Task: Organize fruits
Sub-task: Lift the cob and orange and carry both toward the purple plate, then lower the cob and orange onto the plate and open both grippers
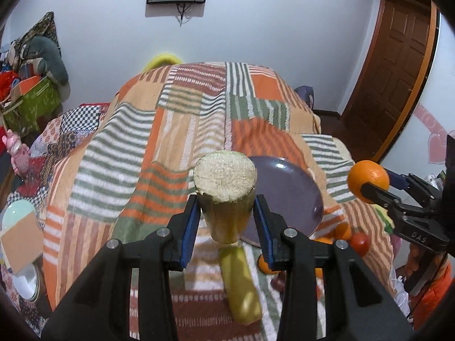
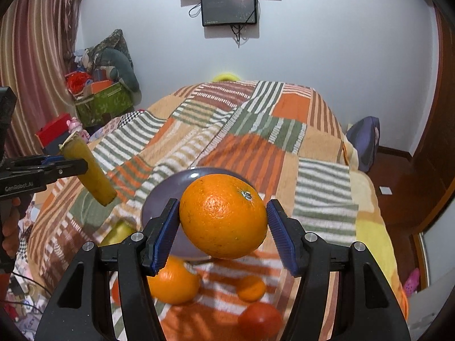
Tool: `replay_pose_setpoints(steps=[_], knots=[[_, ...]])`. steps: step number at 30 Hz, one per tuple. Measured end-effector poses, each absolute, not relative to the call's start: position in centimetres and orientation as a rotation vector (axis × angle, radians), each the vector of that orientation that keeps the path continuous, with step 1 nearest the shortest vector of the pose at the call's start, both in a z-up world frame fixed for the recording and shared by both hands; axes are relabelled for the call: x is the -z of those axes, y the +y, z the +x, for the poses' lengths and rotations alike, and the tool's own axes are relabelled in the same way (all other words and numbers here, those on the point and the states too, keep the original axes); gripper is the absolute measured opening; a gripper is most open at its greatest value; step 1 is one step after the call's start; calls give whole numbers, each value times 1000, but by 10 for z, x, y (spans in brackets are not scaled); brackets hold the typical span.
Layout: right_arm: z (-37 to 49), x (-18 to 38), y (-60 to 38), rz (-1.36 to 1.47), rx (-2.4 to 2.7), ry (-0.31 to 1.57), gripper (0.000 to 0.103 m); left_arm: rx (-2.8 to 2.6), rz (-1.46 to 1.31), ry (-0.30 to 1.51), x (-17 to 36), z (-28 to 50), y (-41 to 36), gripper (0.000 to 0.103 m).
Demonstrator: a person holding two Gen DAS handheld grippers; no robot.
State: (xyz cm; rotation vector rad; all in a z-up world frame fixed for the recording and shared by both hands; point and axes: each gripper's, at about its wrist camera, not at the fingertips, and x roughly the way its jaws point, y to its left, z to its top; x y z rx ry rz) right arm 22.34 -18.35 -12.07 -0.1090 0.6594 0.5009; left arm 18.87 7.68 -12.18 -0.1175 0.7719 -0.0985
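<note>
Sugarcane piece [image 1: 226, 196]: your left tongs [image 1: 227, 221] grip it near the cut top, held above the near rim of the purple plate [image 1: 290, 193]. Stiff, fibrous, probably fairly heavy; smooth rind may slip, so keep the hold close to mid-length. Orange [image 2: 223, 216]: clamped across its middle by your right tongs [image 2: 223, 224], also over the plate's near rim. Firm, round, prone to roll. Loose oranges, a tomato [image 2: 260, 319] and a second cane piece [image 1: 241, 287] lie on the bed, nearer you than the plate.
</note>
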Motion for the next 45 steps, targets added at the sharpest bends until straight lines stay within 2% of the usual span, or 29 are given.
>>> replay_pose_setpoints(steps=[14, 45], knots=[[273, 126, -159, -182, -513, 635, 59, 172, -86, 826, 137, 239, 47, 38], [350, 187, -121, -386, -593, 850, 59, 225, -39, 1023, 207, 351, 32, 38]])
